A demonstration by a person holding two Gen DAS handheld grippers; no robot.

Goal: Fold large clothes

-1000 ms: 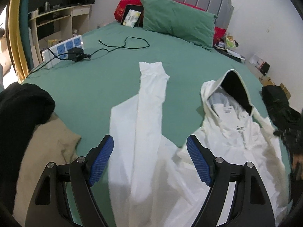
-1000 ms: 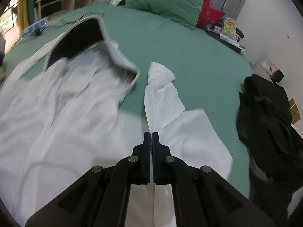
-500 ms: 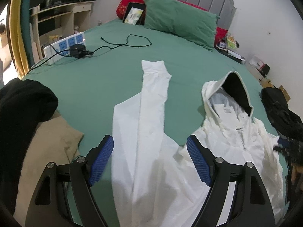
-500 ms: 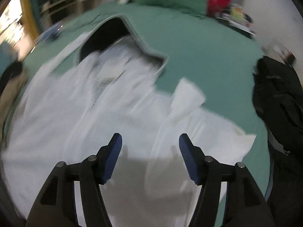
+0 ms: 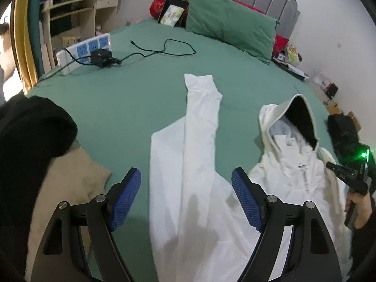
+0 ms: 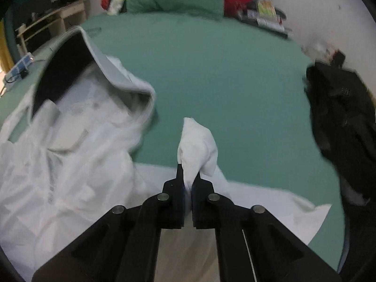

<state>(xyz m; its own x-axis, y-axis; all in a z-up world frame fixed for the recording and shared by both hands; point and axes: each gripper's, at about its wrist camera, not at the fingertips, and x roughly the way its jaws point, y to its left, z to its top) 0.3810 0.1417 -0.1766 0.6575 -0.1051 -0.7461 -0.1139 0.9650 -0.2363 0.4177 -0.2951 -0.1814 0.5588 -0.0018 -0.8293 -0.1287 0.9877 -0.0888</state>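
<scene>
Left wrist view: you are holding the left gripper (image 5: 186, 196) wide open over the hoodie (image 5: 199, 199), its blue ribbed pads clear of the cloth and gripping nothing. The hoodie is lying face up across the near half of the green bed (image 5: 122, 98), hood (image 5: 296, 119) pointing toward the pillow (image 5: 230, 21), left sleeve (image 5: 202, 117) stretched long and flat ahead of you. Your other hand (image 5: 359, 205) is showing at the right edge. Watch the black garment (image 5: 30, 136) and the tan cloth (image 5: 70, 188) just beside the hoodie on the left; I judge that a wide sweep could drag them into the fold. The charger cable (image 5: 159, 49) is lying well apart.

Right wrist view: the right gripper (image 6: 187, 183) has just been closing and is now pinching the right sleeve (image 6: 197, 145), whose cuff is bunching up above the jaws. The picture is blurring, so you appear to be moving fast. The fabric is looking thin, smooth and slippery, so I judge it could slide out of a narrow pinch if you pull hard, or the sleeve could land twisted because only a gathered tuft is being held. The hood is standing stiff and open with a dark lining, and it may prop the fold up. A black pile (image 6: 340, 117) is sitting near the bed's right edge.
</scene>
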